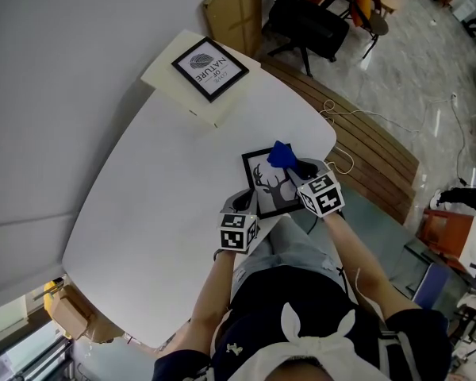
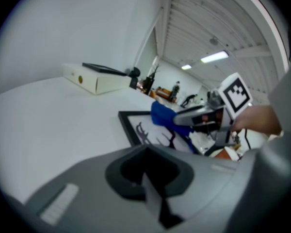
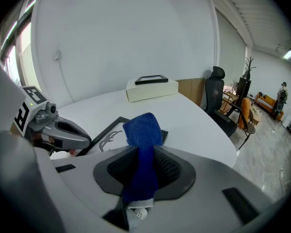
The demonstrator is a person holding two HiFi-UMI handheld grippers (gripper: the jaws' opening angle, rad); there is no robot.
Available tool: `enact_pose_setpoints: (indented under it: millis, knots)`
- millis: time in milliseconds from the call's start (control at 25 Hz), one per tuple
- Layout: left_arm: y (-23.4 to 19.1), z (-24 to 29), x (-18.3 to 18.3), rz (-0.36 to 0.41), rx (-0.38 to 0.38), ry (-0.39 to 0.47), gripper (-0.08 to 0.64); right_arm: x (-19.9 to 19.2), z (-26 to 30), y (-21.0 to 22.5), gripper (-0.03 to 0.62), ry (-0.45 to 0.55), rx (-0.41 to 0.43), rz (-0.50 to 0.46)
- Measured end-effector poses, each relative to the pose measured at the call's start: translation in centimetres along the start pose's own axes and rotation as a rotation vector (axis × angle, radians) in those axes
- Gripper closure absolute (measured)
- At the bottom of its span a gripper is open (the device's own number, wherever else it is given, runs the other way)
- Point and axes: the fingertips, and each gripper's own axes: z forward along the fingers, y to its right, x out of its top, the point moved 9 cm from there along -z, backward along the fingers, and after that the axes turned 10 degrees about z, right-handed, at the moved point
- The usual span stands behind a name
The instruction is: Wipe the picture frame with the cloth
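One white table (image 1: 143, 181) carries the picture frame (image 1: 263, 182), which lies flat just ahead of both grippers' fingers and close to the table's rim. The cloth (image 3: 141, 130) is pinched between the right gripper's (image 3: 144, 166) fingers, with its free end bunched over the frame. The left gripper's (image 2: 148, 178) fingers are pressed together on nothing, just short of the frame. Unpinned, the frame may skid under a wipe.
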Motion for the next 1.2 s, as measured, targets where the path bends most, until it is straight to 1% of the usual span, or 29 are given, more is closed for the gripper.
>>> enact_pose_setpoints:
  millis: [600,1200]
  knots:
    - [-0.1,0.0,0.1,-0.006,0.002,0.004,0.557,-0.4,0.3,-0.7,0.503,0.001,0.018,-0.011]
    - [0.1,-0.1,0.1,-0.002,-0.002,0.001,0.557,-0.1,1.1,-2.3,0.503,-0.02,0.051,-0.064]
